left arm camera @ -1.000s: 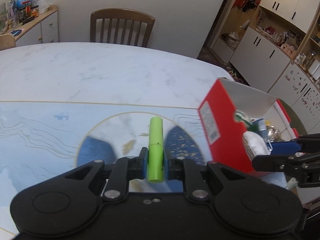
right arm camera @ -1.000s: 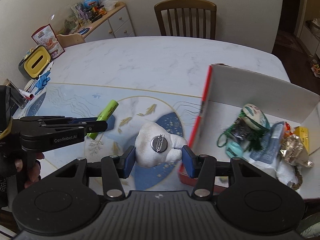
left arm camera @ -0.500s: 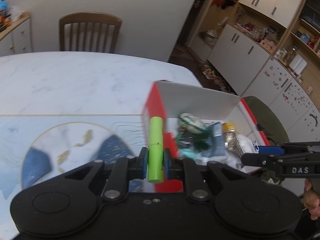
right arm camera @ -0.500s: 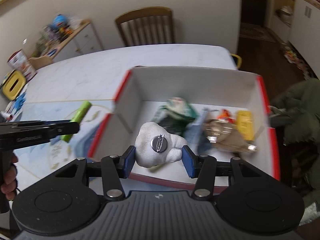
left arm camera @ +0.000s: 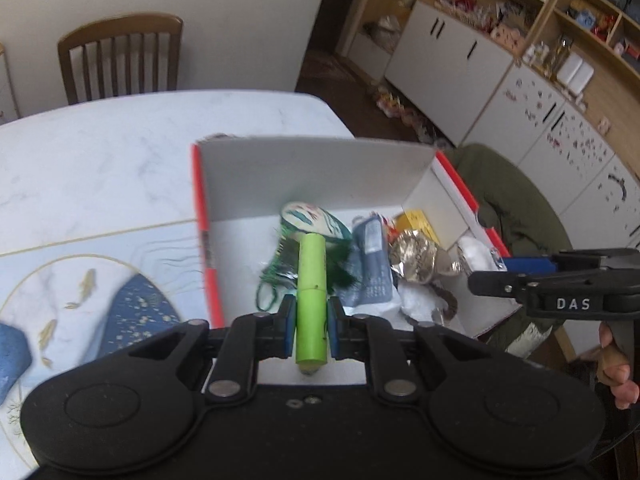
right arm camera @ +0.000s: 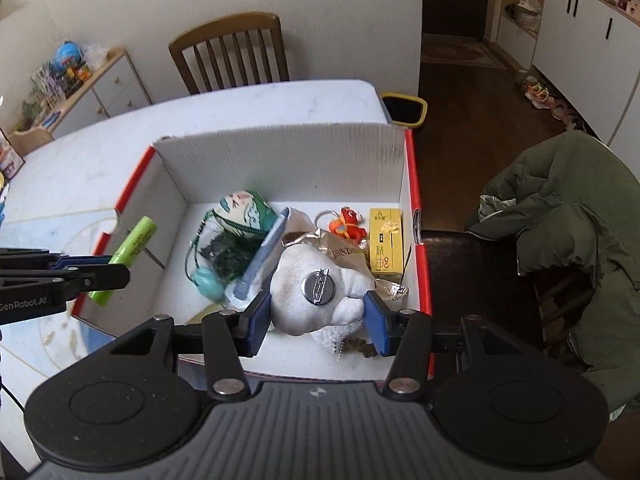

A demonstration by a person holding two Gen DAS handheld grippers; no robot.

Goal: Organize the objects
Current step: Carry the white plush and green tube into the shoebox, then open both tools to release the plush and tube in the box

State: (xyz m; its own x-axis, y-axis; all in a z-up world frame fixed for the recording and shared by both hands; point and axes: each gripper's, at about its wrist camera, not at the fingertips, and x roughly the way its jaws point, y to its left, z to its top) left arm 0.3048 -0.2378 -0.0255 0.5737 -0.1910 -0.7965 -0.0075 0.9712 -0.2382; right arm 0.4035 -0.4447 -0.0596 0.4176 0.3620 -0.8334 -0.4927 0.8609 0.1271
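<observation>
Over the open red-and-white cardboard box (right arm camera: 280, 160) on the white marble-patterned table (left arm camera: 100, 152), I hold both tools.

Left gripper (left arm camera: 311, 326): my fingers are clamped on a lime-green plastic cylinder (left arm camera: 312, 300), gripped near its lower half, its long axis pointing forward over the box's near left corner. From the right wrist view the same cylinder (right arm camera: 128, 252) sits tilted beside the box's left wall.

Right gripper (right arm camera: 318, 314): my fingers are pressed against both sides of a white plush toy with a round metal pin badge (right arm camera: 316, 292), held above the right half of the box interior.

Box contents, as I can read them:
- green-and-white patterned oval pouch (right arm camera: 246, 210), towards the back left;
- dark green feathery tassel with a teal bead (right arm camera: 224, 252), in front of the pouch;
- pale blue flat packet (right arm camera: 260, 252), leaning beside the tassel;
- gold foil wrapper (right arm camera: 340, 250), centre;
- small orange toy figure on a ring (right arm camera: 350, 222), towards the back;
- yellow rectangular carton (right arm camera: 385, 238), against the right wall.

Beyond the table: brown wooden slat-back chair (right arm camera: 228, 56); olive-green jacket (right arm camera: 568, 240) draped to the right of the box.
</observation>
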